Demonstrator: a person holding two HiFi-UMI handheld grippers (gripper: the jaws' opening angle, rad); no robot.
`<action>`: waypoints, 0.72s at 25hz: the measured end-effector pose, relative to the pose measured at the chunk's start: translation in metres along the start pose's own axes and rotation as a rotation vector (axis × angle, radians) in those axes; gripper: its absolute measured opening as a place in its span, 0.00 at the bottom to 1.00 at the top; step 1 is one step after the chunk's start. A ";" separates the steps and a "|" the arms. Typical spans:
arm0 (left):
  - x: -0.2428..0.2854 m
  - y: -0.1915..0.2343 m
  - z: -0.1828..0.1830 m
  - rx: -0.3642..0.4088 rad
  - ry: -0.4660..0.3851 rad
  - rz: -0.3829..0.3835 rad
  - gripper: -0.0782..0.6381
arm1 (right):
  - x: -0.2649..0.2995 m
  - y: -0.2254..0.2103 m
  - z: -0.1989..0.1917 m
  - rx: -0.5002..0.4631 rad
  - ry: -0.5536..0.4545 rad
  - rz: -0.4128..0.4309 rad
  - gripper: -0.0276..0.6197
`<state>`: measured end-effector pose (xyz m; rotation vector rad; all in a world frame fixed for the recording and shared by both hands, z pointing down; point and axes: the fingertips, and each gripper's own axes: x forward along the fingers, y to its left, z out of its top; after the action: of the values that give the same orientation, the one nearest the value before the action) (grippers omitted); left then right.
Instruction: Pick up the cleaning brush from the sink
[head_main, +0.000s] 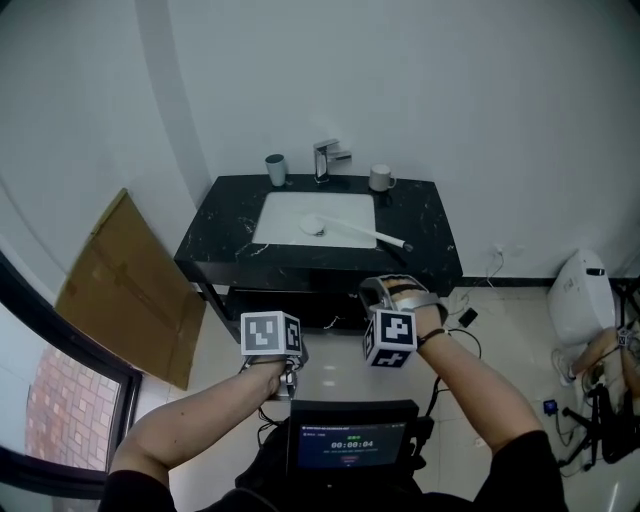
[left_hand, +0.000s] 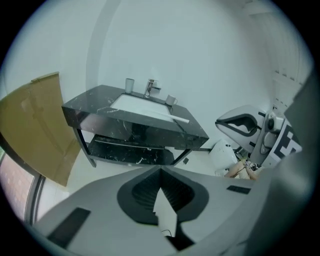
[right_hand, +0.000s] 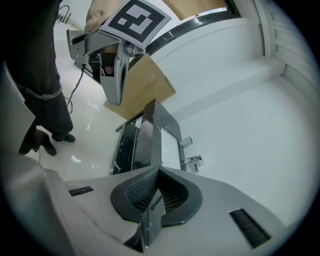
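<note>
Two closed, empty claws, left gripper (left_hand: 161, 170), right gripper (right_hand: 157, 170), cleaning brush (head_main: 356, 231) lying in sink (head_main: 285, 215) well ahead of both.

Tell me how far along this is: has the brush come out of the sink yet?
Nothing looks done yet. The cleaning brush lies in the sink, its handle resting across the rim. The left claw and right claw are shut and empty, held short of the counter. Left: reach in, grip it, lift it out.
</note>
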<state>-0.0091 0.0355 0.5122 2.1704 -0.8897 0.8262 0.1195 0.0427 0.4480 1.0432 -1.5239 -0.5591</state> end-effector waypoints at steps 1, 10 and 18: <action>0.002 0.002 0.010 0.004 -0.026 0.003 0.12 | 0.005 -0.003 0.000 0.021 -0.012 0.003 0.07; 0.063 0.039 0.147 -0.020 -0.232 0.075 0.14 | 0.117 -0.076 -0.022 0.288 -0.076 0.119 0.07; 0.111 0.073 0.277 0.006 -0.326 0.147 0.14 | 0.248 -0.168 -0.067 0.476 -0.057 0.227 0.07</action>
<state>0.0827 -0.2513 0.4526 2.3053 -1.2202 0.5483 0.2451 -0.2371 0.4580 1.1930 -1.8470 -0.0631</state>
